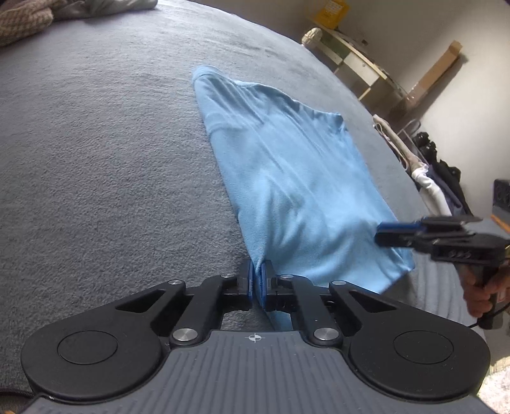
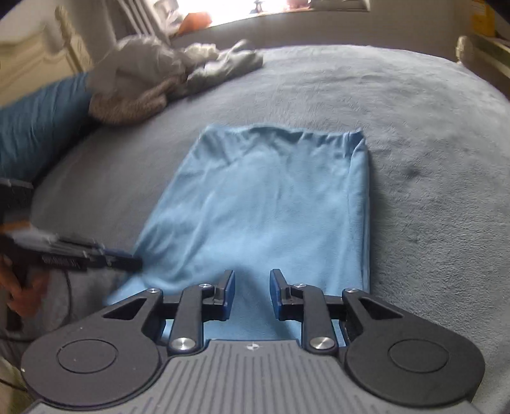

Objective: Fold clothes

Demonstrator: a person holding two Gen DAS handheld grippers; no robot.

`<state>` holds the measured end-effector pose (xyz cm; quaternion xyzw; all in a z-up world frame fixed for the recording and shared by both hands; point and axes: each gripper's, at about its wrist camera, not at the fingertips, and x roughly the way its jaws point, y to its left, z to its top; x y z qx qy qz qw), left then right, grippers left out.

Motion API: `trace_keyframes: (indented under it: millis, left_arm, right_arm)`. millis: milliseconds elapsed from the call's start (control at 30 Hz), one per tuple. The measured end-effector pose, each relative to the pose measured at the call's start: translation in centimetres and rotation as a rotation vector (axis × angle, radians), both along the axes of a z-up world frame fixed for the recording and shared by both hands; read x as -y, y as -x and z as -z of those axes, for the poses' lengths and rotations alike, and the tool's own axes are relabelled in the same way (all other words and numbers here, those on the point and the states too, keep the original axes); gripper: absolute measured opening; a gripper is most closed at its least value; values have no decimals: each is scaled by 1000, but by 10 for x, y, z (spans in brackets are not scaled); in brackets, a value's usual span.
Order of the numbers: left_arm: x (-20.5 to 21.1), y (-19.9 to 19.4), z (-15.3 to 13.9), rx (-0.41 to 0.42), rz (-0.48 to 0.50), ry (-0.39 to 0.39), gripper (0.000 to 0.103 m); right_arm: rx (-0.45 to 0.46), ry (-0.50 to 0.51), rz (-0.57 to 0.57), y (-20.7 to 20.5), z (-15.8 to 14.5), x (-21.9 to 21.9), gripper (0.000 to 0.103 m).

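Garment [image 2: 271, 203]: plain light blue, no pattern. Bed cover [image 1: 95, 143]: uniform grey; heaped clothes [image 2: 134, 95] were grey, white and brown-beige check. Gripper pads [image 2: 229, 296] were blue on black frames.

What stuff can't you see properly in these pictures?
- Near hem of the light blue shirt: right wrist view, hidden by the right gripper.
- Clothes pile: left wrist view, cut off by the top edge.
- Left gripper: right wrist view, blurred; its hand is cut off.
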<state>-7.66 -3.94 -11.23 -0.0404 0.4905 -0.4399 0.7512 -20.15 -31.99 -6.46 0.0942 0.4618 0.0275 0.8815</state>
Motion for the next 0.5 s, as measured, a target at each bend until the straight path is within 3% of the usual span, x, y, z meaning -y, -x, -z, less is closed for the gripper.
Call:
trace_keyframes:
  millis: [167,367,500]
  left_arm:
    - [-5,2,-3,33,19,-15,10]
    - [-13,-1,-15,154,-18,-60,9]
    - [-8,-9,-27,172,-28,-28,9]
  right_arm:
    - [-44,37,8,4,20,4,16]
    - [-41,45,-2,5,20,4,16]
    - [-35,37,5,4,22,5,16]
